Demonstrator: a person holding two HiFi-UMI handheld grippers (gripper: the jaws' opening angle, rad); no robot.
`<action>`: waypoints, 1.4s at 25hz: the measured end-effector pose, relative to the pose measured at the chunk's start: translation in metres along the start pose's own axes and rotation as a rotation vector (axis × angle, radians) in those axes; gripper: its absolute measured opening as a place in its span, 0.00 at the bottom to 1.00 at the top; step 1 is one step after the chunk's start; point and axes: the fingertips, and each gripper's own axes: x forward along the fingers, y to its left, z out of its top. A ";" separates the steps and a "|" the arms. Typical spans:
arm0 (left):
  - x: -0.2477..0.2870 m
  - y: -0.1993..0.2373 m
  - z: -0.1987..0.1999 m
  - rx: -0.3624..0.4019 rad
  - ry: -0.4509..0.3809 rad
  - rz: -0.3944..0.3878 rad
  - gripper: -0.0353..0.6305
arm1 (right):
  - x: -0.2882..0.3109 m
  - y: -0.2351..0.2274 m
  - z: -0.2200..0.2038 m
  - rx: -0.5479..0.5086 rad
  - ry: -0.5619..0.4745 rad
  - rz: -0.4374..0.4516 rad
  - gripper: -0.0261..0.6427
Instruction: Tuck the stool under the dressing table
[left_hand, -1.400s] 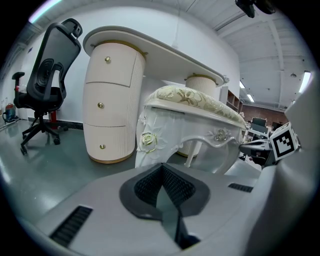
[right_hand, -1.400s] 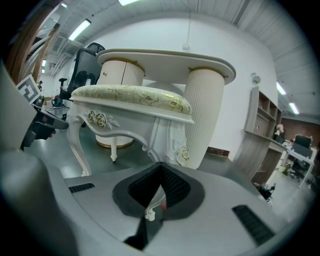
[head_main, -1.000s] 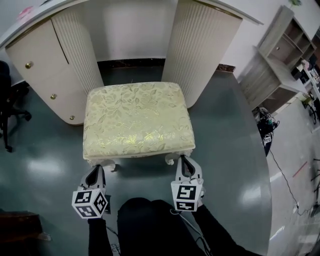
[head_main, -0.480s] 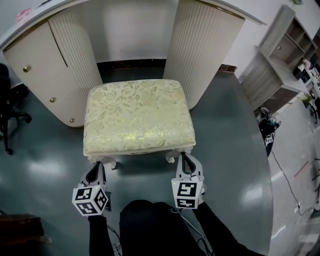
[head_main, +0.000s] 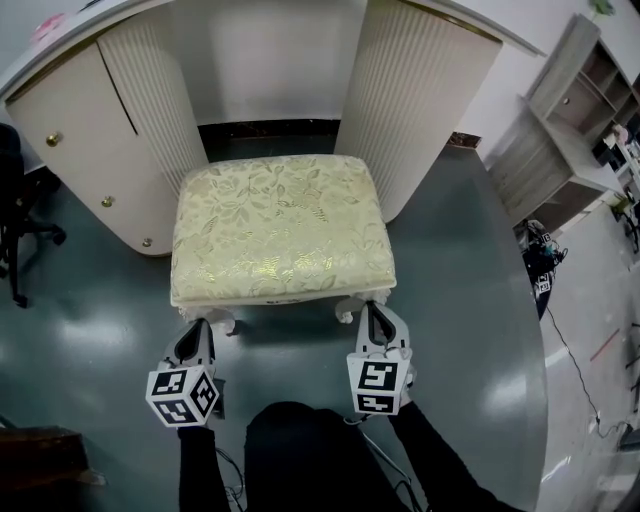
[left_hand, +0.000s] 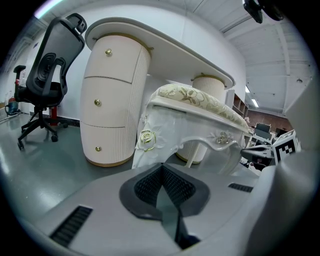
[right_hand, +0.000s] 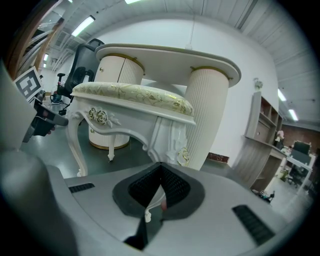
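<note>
Pushes should be even: right hand-held gripper (head_main: 375, 318) pinches a leg of the stool (head_main: 280, 225), left hand-held gripper (head_main: 195, 335) sits narrow against it. The dressing table (head_main: 420, 90) lies straight ahead.

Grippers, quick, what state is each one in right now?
Left gripper: closed, empty, tips by a stool leg.
Right gripper: closed, empty, tips by the other front leg.

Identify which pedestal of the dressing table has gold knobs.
The left pedestal, beside the office chair; the right pedestal is only ribbed, with no knobs showing.
</note>
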 end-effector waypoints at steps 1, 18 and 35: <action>0.000 0.000 0.000 -0.001 -0.003 0.001 0.07 | 0.001 0.000 0.000 -0.001 -0.003 0.000 0.05; 0.000 -0.005 -0.005 -0.013 -0.049 0.006 0.06 | 0.012 -0.006 -0.002 0.005 -0.032 -0.003 0.05; 0.001 -0.006 -0.007 0.001 -0.073 0.031 0.06 | 0.017 -0.006 -0.001 -0.016 -0.070 -0.010 0.05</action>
